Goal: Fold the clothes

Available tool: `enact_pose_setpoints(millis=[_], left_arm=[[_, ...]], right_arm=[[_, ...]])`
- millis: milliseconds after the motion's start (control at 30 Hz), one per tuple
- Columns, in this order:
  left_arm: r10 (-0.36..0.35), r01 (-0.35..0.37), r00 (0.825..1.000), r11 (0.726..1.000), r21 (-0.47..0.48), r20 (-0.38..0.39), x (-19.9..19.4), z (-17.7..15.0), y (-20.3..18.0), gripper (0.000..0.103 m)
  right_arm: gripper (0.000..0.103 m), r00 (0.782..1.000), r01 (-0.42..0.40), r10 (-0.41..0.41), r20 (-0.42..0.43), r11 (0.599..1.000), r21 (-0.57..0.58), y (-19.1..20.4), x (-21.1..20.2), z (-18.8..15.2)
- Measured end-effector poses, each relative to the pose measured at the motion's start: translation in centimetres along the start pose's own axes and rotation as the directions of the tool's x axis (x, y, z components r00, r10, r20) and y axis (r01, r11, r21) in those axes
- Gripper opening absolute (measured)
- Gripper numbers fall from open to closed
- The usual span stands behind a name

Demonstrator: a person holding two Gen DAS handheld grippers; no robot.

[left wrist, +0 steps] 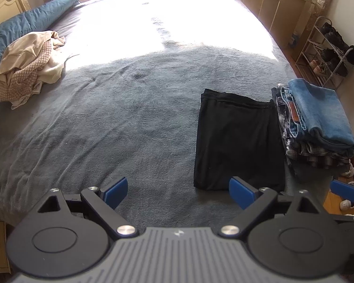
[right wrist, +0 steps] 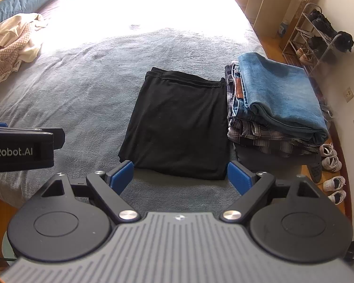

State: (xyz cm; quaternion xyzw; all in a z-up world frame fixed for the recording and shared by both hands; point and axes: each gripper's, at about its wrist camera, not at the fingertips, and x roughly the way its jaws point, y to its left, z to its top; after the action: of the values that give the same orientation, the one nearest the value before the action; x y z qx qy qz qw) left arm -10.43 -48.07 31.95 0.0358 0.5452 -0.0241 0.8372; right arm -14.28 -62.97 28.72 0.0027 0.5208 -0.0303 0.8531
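A black garment (left wrist: 238, 139) (right wrist: 179, 125) lies folded flat on the grey bed cover (left wrist: 106, 122) (right wrist: 82, 75). Right beside it stands a stack of folded clothes (left wrist: 316, 122) (right wrist: 276, 103) with blue jeans on top and plaid cloth under them. A crumpled cream and pink pile of clothes (left wrist: 28, 68) (right wrist: 14, 44) lies at the far left. My left gripper (left wrist: 179, 192) hangs open over bare cover, left of the black garment. My right gripper (right wrist: 180, 175) stands open just before the garment's near edge, nothing between its fingers.
A blue duvet (left wrist: 23, 21) lies rolled along the bed's left side. Strong sunlight washes out the far half of the bed. A shoe rack (left wrist: 328, 49) (right wrist: 316, 33), a desk and white shoes (right wrist: 332, 167) on the wooden floor are to the right.
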Motion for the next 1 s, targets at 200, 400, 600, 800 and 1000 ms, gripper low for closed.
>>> enact_pose_setpoints(millis=[200,400,600,800,1000], left_arm=[[0.008,-0.008,1.000,1.000,-0.007,0.000,0.11,0.10,-0.11,0.094],[0.010,-0.010,1.000,1.000,-0.010,-0.002,0.28,0.18,-0.07,0.094],[0.004,-0.004,1.000,1.000,-0.007,-0.012,0.48,0.12,-0.15,0.094],[0.005,-0.005,1.000,1.000,-0.008,-0.009,0.46,0.05,-0.22,0.094],[-0.001,0.001,1.000,1.000,-0.011,-0.014,0.52,-0.07,-0.08,0.094]], right_arm=[[0.087,1.000,0.005,-0.005,0.002,1.000,-0.004,-0.16,0.01,0.07],[0.087,1.000,0.006,-0.006,0.001,1.000,-0.007,-0.26,0.04,0.12],[0.087,1.000,0.008,-0.008,0.000,1.000,-0.006,-0.34,0.10,0.13],[0.087,1.000,0.011,-0.011,0.002,1.000,-0.008,-0.29,0.05,0.09],[0.087,1.000,0.013,-0.013,0.001,1.000,-0.009,-0.22,0.08,0.09]])
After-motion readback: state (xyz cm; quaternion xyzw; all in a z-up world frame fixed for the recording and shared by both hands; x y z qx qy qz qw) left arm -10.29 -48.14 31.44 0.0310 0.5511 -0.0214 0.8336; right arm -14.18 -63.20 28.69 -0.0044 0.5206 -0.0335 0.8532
